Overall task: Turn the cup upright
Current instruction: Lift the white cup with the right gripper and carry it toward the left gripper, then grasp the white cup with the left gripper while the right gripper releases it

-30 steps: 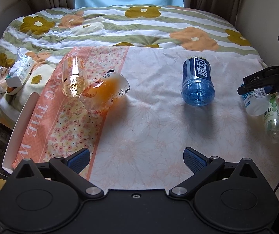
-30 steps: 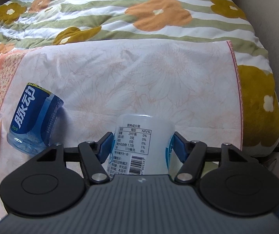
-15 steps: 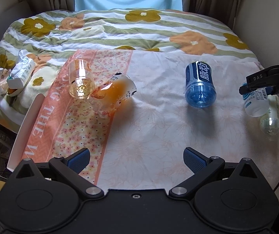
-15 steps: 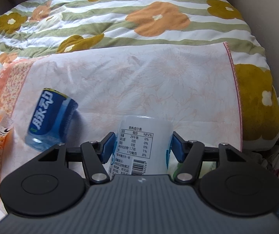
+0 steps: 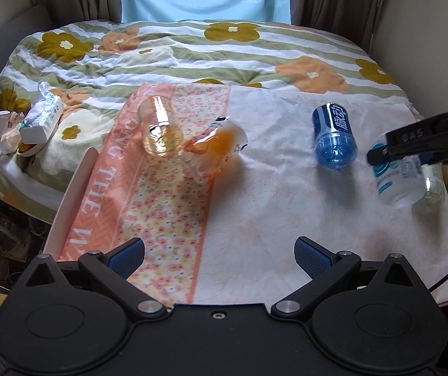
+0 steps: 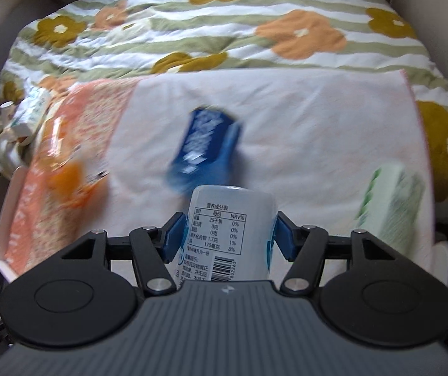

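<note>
My right gripper [image 6: 228, 235] is shut on a white-labelled clear cup [image 6: 228, 232] and holds it lifted above the cloth; from the left wrist view the cup [image 5: 396, 178] hangs tilted at the far right in the gripper [image 5: 412, 153]. A blue cup [image 5: 333, 134] lies on its side mid-right; it shows blurred in the right wrist view [image 6: 205, 150]. An orange cup [image 5: 217, 147] and a clear yellowish cup [image 5: 159, 131] lie on their sides at the left. My left gripper [image 5: 219, 257] is open and empty over the near cloth.
A green-labelled cup [image 6: 393, 200] lies on its side at the right edge, partly behind the held cup in the left wrist view [image 5: 434, 185]. Tissue packs and clutter [image 5: 35, 119] sit at the left of the floral quilt [image 5: 224, 53]. Walls flank both sides.
My right gripper has lifted the white-labelled cup off the cloth and swung its view leftward and up. The left gripper has drawn back slightly and stays open.
</note>
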Demonstrator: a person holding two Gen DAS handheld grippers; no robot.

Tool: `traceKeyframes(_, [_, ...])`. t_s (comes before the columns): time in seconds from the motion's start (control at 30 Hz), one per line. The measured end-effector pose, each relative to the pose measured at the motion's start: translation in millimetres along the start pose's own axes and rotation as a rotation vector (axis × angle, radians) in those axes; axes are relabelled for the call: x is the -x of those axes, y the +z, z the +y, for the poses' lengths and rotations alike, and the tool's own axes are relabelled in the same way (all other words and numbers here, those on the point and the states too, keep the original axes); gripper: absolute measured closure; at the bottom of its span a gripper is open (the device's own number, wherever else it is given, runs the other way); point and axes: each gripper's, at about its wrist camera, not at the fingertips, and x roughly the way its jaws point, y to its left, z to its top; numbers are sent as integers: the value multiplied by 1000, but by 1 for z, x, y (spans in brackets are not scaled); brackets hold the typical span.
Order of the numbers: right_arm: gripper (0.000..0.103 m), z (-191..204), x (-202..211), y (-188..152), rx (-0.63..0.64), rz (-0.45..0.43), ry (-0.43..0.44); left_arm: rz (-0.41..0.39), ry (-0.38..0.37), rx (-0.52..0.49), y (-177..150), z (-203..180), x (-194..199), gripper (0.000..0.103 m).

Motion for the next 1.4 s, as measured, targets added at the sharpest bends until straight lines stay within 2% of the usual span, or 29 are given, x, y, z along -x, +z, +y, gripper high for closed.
traceKeyframes(0.33, [28,58,-33,-40,-17,78,16,8,-19,-15,-12,36,-1,0])
traceKeyframes(0.8, [26,98,-65,-43,-23,86,7,43,-42,-40,-20,62,-17,0])
traceKeyframes(0.97, [22,104,-67,-42,-15,96,-20,43,-47,-48,-18,64,-19,0])
traceKeyframes(1.03, [8,104,-68,-41,-24,99,-25,44,-50,-49,-17,65,-19,0])
traceKeyframes(1.1, [2,104,-66,-41,-29,89,-27,43,-52,-50,-16,65,-20,0])
traceKeyframes(1.4, [1,96,-56,-36,-62,98,0,24,-58,-65,-8,58,-14,0])
